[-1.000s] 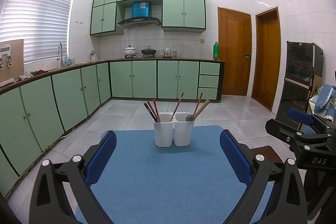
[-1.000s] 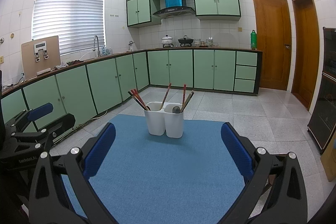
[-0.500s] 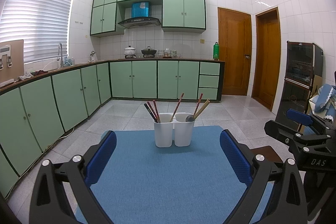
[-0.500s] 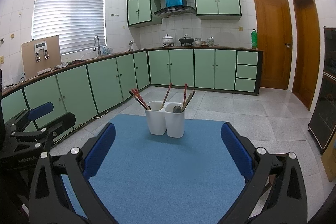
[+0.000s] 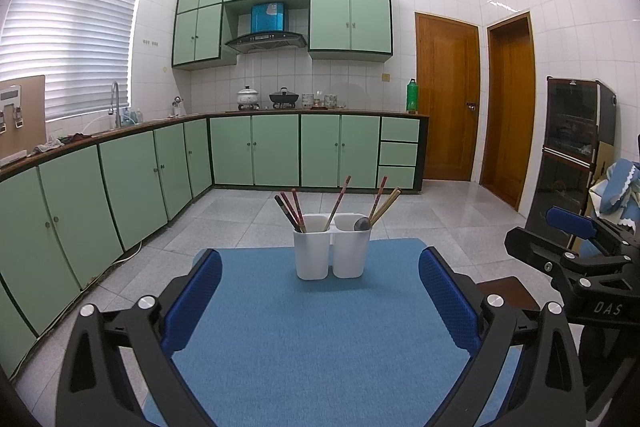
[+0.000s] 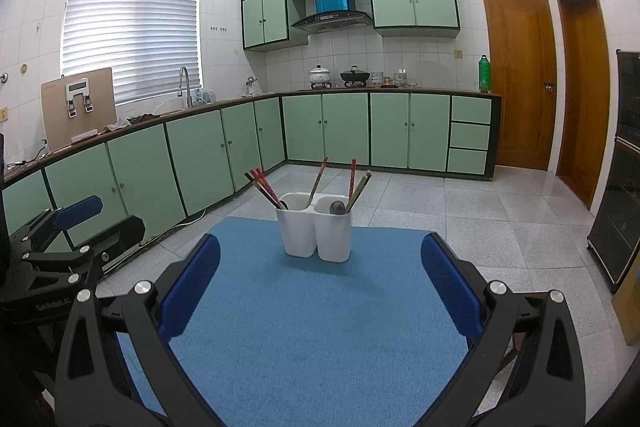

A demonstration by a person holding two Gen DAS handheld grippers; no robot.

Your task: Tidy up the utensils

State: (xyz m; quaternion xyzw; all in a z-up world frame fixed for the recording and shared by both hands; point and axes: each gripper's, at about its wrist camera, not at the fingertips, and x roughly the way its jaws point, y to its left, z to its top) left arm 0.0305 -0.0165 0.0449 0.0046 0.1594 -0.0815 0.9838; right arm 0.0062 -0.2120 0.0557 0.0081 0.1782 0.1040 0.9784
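Note:
A white two-compartment utensil holder (image 5: 331,246) stands at the far end of a blue mat (image 5: 320,339); it also shows in the right wrist view (image 6: 315,233). Its left compartment holds several dark and red chopsticks (image 5: 290,209). Its right compartment holds a metal spoon (image 5: 362,224) and chopsticks (image 5: 383,203). My left gripper (image 5: 320,283) is open and empty, well short of the holder. My right gripper (image 6: 320,277) is open and empty, also short of the holder. Each gripper shows at the edge of the other's view, the right one (image 5: 572,251) and the left one (image 6: 68,239).
The mat covers a small table (image 5: 508,291) standing on a grey tiled floor. Green cabinets (image 5: 160,171) run along the left and back walls. Two wooden doors (image 5: 446,95) and a dark glass-fronted cabinet (image 5: 576,147) are on the right.

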